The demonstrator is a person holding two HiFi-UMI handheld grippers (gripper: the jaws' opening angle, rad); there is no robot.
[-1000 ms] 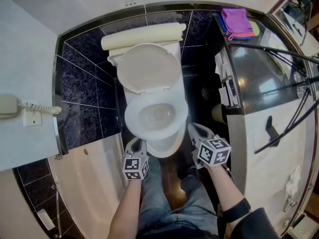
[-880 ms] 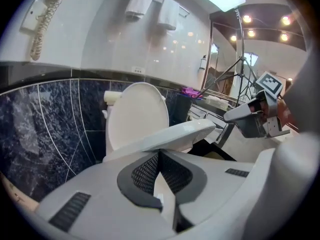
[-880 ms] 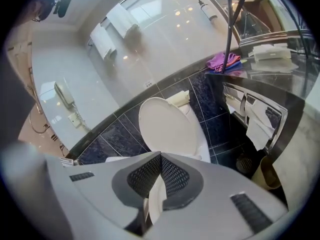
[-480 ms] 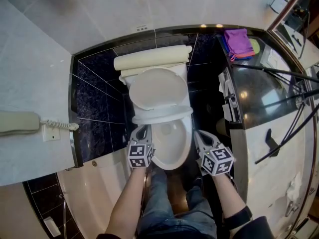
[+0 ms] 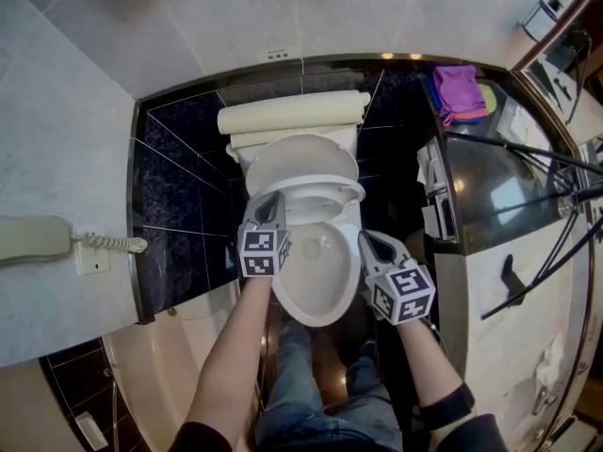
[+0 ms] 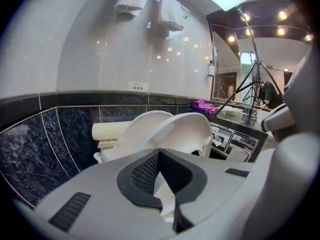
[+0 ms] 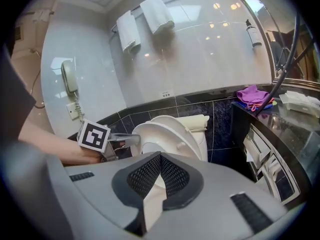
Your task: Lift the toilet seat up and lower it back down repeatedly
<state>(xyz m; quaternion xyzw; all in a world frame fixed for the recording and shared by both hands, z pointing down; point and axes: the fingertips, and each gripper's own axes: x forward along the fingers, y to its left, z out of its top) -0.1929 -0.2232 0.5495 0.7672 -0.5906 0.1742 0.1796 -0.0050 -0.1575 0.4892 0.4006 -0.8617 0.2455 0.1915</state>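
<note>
We seem mid-lift: closed L gripper [image 5: 269, 201] props the seat [image 5: 325, 188] at 9 o'clock, closed R gripper [image 5: 373, 243] idles empty at 4; next, tip it onto lid [image 5: 301, 153].

A purple cloth [image 5: 457, 83] is laid at the far end of the dark counter [image 5: 490, 185], and a wall phone [image 5: 33, 238] is mounted well left of it.

A dark, glossy counter [image 5: 480, 172] runs along the right side of a bathroom. A folded purple cloth [image 5: 456, 85] lies on a small stack of cloths at its far corner. Near the counter's left edge, a white toilet [image 5: 325, 299] stands on the dark floor [image 5: 332, 361]
</note>
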